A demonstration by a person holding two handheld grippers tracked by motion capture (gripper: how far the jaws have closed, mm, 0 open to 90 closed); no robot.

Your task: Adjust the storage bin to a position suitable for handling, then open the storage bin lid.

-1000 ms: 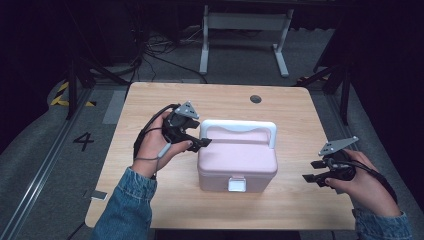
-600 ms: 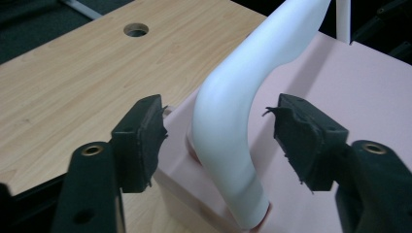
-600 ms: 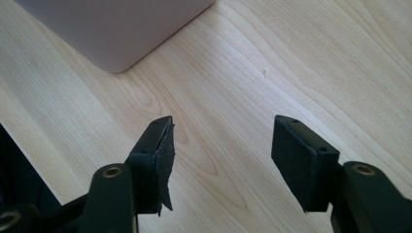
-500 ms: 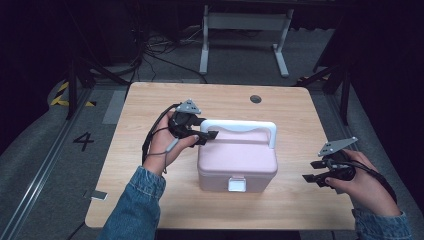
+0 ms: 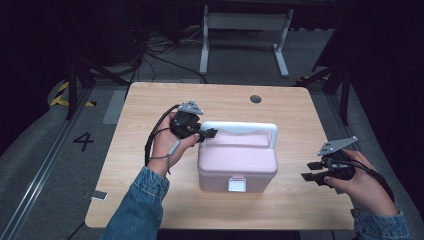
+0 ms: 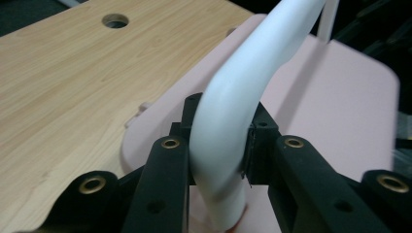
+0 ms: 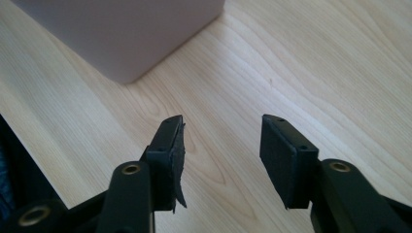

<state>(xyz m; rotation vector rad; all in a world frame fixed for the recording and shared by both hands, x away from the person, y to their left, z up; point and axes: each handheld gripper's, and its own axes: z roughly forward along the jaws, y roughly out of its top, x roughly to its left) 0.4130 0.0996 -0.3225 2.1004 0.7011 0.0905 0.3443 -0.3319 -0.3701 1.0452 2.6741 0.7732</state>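
Note:
A pink box (image 5: 239, 162) with a white latch (image 5: 237, 185) on its front stands in the middle of the wooden table (image 5: 150, 110). Its white handle (image 5: 240, 127) arches over the lid. My left gripper (image 5: 206, 134) is shut on the handle's left end; in the left gripper view the white handle (image 6: 243, 97) sits pinched between the two black jaws above the pink lid (image 6: 340, 97). My right gripper (image 5: 311, 175) rests low over the table to the right of the box, open, with bare wood between its pads (image 7: 279, 150). A corner of the pink box (image 7: 121, 34) shows ahead of it.
A round cable hole (image 5: 256, 99) lies in the table's far edge. The floor around carries a white stand (image 5: 245, 30), cables and a painted number 4 (image 5: 84, 141). Bare wood lies to the left and right of the box.
My left gripper moved from the box's left side up to the handle's left end and shut on it. The right gripper stayed where it was.

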